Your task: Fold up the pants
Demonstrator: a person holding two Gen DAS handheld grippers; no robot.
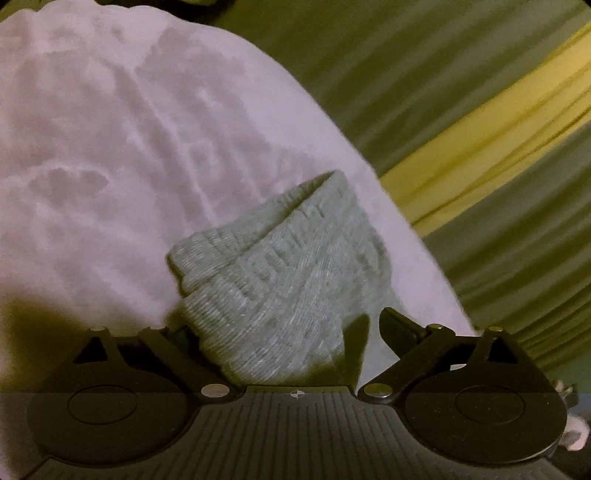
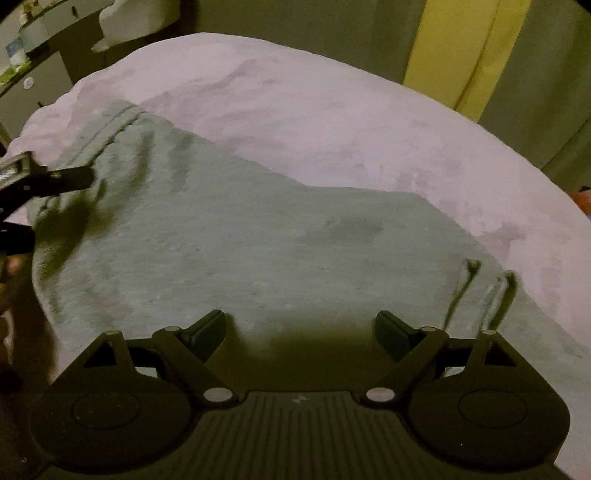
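Grey pants (image 2: 258,240) lie spread flat on a pale pink fuzzy blanket (image 2: 332,110). My right gripper (image 2: 301,328) is open and empty, low over the pants near the drawstrings (image 2: 469,280). In the left wrist view, a ribbed grey cuff (image 1: 273,280) of the pants lies between the wide-open fingers of my left gripper (image 1: 284,332); the left finger is hidden behind the cloth. The left gripper also shows at the far left of the right wrist view (image 2: 55,181), at the cuff end of the pants.
The pink blanket (image 1: 110,147) covers the surface under the pants. Green and yellow striped cloth (image 1: 480,147) lies beyond its edge. Cabinets and white objects (image 2: 125,22) stand in the dim back left.
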